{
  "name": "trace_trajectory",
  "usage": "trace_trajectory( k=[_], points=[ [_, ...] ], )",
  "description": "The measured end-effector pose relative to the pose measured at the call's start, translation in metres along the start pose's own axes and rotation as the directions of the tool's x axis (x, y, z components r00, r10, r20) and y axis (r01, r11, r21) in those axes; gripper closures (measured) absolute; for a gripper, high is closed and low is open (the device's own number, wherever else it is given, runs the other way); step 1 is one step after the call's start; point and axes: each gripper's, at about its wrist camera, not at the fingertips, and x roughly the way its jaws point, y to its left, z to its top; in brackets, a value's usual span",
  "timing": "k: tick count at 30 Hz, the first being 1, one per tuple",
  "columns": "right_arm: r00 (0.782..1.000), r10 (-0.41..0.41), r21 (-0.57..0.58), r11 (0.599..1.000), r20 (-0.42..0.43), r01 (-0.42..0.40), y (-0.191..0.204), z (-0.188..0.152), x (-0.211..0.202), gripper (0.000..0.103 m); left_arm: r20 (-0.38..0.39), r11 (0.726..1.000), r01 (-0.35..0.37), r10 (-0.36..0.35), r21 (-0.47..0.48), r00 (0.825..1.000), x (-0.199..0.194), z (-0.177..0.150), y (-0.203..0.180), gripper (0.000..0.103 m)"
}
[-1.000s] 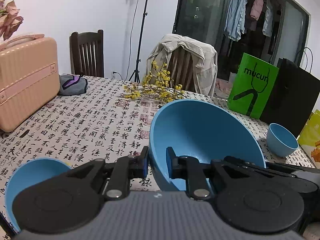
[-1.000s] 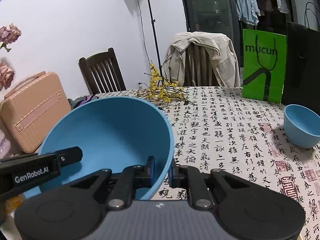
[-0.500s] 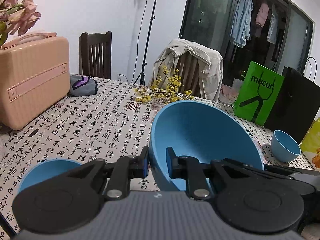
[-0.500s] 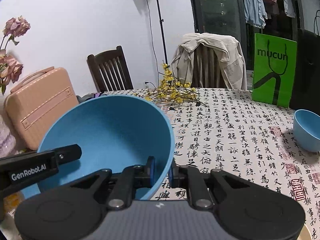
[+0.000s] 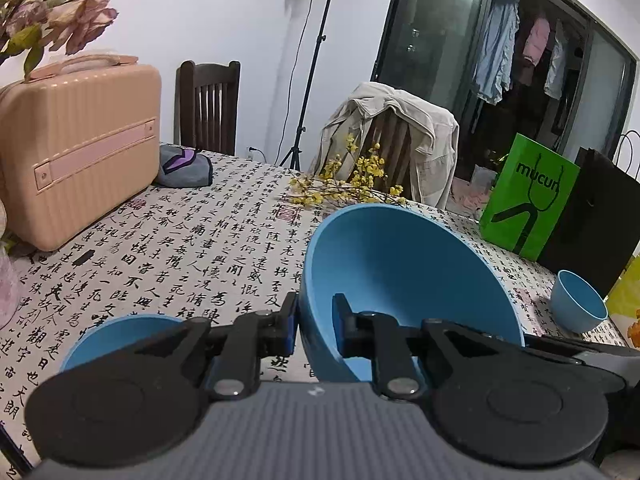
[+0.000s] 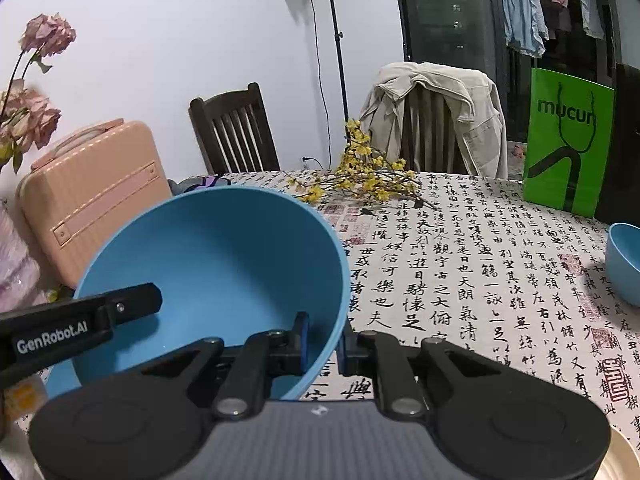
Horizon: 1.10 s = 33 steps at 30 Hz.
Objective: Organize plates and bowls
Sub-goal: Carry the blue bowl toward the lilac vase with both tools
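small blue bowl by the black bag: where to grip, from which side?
Grip the small blue bowl by its rim, one finger inside and one outside the thin wall, as both grippers now pinch the large blue bowl. It sits mouth up on the tablecloth. Probably come from the near or centre-table side: the black bag crowds its far side.

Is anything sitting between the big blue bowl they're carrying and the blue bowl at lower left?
Nothing visible. Both tools, left and right, pinch the big bowl by its rim above the table. Only bare tablecloth shows between it and the lower-left bowl, which is partly hidden by the left tool.
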Motion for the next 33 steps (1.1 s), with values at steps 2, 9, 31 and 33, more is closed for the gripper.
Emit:
trace_trajectory(
  k=[2, 9, 31, 33],
  points=[
    [1.000, 0.003, -0.003, 1.000, 0.000, -0.003, 0.003, 0.000, 0.001, 0.090, 0.001, 1.000, 0.000, 0.000, -0.004, 1.000, 0.000, 0.001, 0.003, 0.085],
    [1.000, 0.012, -0.016, 1.000, -0.002, -0.012, 0.014, 0.001, 0.004, 0.090, 0.001, 1.000, -0.002, 0.002, -0.025, 1.000, -0.002, 0.002, 0.015, 0.085],
    [0.997, 0.072, -0.056, 0.996, -0.018, -0.073, 0.051, 0.006, 0.015, 0.090, 0.025, 0.996, -0.028, 0.031, -0.088, 0.999, -0.011, 0.004, 0.058, 0.085],
    [0.997, 0.075, -0.060, 0.995, -0.020, -0.076, 0.055, 0.006, 0.017, 0.090, 0.026, 0.995, -0.031, 0.034, -0.093, 0.999, -0.012, 0.003, 0.062, 0.085]
  ],
)
